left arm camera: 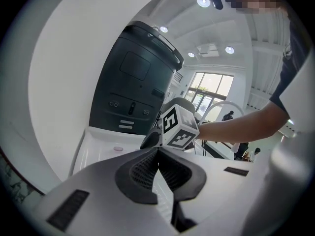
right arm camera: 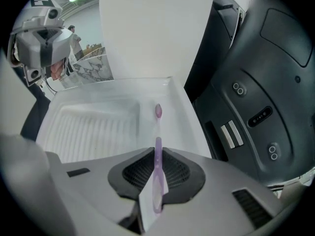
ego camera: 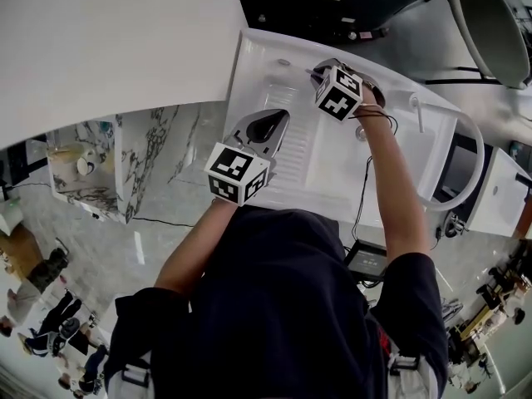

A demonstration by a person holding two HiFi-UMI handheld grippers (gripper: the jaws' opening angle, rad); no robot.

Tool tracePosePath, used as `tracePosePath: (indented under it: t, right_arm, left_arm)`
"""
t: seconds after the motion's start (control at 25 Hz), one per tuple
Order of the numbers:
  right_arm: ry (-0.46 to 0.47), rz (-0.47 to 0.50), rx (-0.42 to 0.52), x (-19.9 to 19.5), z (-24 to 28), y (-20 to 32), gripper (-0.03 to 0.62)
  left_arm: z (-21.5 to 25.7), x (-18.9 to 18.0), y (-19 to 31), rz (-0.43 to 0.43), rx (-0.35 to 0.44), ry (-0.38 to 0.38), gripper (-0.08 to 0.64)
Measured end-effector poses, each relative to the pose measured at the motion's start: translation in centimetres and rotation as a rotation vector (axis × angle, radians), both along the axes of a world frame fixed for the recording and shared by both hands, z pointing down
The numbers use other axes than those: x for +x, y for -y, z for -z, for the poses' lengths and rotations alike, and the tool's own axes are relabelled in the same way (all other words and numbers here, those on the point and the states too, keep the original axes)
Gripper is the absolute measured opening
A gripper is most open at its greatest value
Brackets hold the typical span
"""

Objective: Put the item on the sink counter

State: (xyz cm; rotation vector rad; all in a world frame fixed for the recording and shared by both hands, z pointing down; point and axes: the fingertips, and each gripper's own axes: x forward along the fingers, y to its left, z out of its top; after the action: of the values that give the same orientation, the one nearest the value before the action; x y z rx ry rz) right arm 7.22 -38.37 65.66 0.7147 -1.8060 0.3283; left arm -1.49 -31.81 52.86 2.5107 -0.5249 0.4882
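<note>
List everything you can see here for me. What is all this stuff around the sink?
Sink: one, white, ribbed basin, below both grippers.
Toothbrush: one, purple, in the right gripper, head over the sink's flat edge.
Machine: one, dark grey, behind the sink.
Marble-patterned cabinet: one, white and grey, left of the sink.
Bystanders: a few, on the floor, lower left.
Left gripper: grey, jaws together, empty.
Right gripper: grey, shut on the toothbrush.

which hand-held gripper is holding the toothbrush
The right hand-held gripper: its jaws pinch the purple toothbrush, while the left hand-held gripper is shut on nothing.
</note>
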Motion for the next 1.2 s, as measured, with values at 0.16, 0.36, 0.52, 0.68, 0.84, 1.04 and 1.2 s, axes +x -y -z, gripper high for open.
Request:
tracePosePath:
  t: [0.16, 0.36, 0.52, 0.68, 0.84, 1.04, 1.2]
  right_arm:
    - [-0.028, 0.023, 0.002, 0.2, -0.6, 0.3, 0.067]
    - [-0.045, 0.034, 0.010, 0.2, -1.3, 0.4, 0.067]
    - [-0.043, 0.031, 0.013, 0.2, -1.4, 0.5, 0.067]
    - [-0.042, 0.026, 0.016, 0.2, -1.5, 0.5, 0.067]
    - [-0.049, 0.019, 0.023, 0.2, -1.5, 0.6, 0.067]
    - [-0.049, 0.003, 0.024, 0.4, -1.5, 0.7, 0.067]
    - [-0.042, -0.004, 0.029, 0.3, -1.5, 0.6, 0.067]
  left_arm:
    - [-0.2, 0.1, 0.0, -0.013, 0.010, 0.017, 0.011]
    - [-0.6, -0.2, 0.1, -0.014, 0.008, 0.028, 0.011]
    - [-0.6, -0.1, 0.2, -0.011, 0.001, 0.025, 0.011]
    - [-0.8, -0.2, 0.2, -0.004, -0.012, 0.021, 0.011]
    - [-0.7, -0.1, 0.2, -0.002, -0.019, 0.012, 0.011]
    - [-1.0, -0.1, 0.2, 0.005, -0.035, 0.012, 0.011]
    - [-1.1, -0.3, 0.2, 0.008, -0.039, 0.011, 0.011]
